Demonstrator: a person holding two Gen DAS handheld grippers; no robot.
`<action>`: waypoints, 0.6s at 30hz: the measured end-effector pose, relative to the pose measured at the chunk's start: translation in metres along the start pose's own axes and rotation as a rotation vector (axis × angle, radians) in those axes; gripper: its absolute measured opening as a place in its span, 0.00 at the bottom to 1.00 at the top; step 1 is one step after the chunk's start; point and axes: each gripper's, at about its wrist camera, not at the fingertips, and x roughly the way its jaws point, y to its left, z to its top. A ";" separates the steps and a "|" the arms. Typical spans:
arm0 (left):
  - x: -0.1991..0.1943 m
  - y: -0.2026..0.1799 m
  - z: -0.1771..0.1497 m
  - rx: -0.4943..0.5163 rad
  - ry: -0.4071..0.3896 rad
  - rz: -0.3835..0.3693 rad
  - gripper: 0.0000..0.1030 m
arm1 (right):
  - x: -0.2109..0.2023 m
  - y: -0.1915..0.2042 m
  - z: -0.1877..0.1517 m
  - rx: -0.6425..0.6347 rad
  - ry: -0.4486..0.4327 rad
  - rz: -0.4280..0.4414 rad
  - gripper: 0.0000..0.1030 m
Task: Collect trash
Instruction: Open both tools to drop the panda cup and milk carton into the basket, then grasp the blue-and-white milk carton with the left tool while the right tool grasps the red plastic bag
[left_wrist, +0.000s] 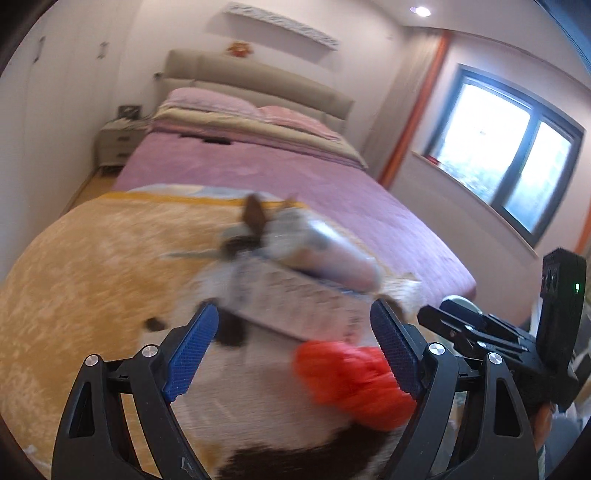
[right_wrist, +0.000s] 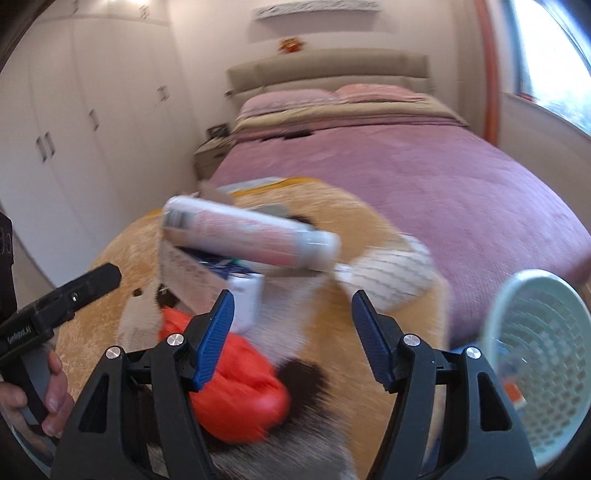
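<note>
Trash lies in a pile on a furry orange-and-white blanket (left_wrist: 74, 266) at the foot of the bed. A crumpled red plastic bag (left_wrist: 347, 384) (right_wrist: 236, 387) is nearest. Behind it is a cardboard box (left_wrist: 291, 299) (right_wrist: 188, 273) with a pink-white tube (left_wrist: 332, 254) (right_wrist: 251, 236) resting on it, and a crumpled white paper (right_wrist: 388, 277) to the right. My left gripper (left_wrist: 295, 321) is open just before the box, red bag by its right finger. My right gripper (right_wrist: 291, 310) is open and empty above the pile. Both views are motion-blurred.
A pale green mesh waste basket (right_wrist: 535, 362) stands at the right beside the bed. The purple bedspread (left_wrist: 295, 177) stretches to pillows and headboard. White wardrobes (right_wrist: 74, 129) line the left wall; a window (left_wrist: 509, 155) is on the right. A nightstand (left_wrist: 114, 140) sits far left.
</note>
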 end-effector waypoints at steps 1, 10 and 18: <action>0.000 0.007 -0.001 -0.013 0.003 0.010 0.79 | 0.009 0.007 0.003 -0.007 0.014 0.015 0.61; 0.005 0.041 -0.008 -0.039 0.047 0.021 0.78 | 0.063 0.018 0.015 -0.013 0.107 0.062 0.61; 0.011 0.044 -0.009 -0.042 0.058 0.005 0.77 | 0.070 0.026 0.012 -0.019 0.152 0.148 0.53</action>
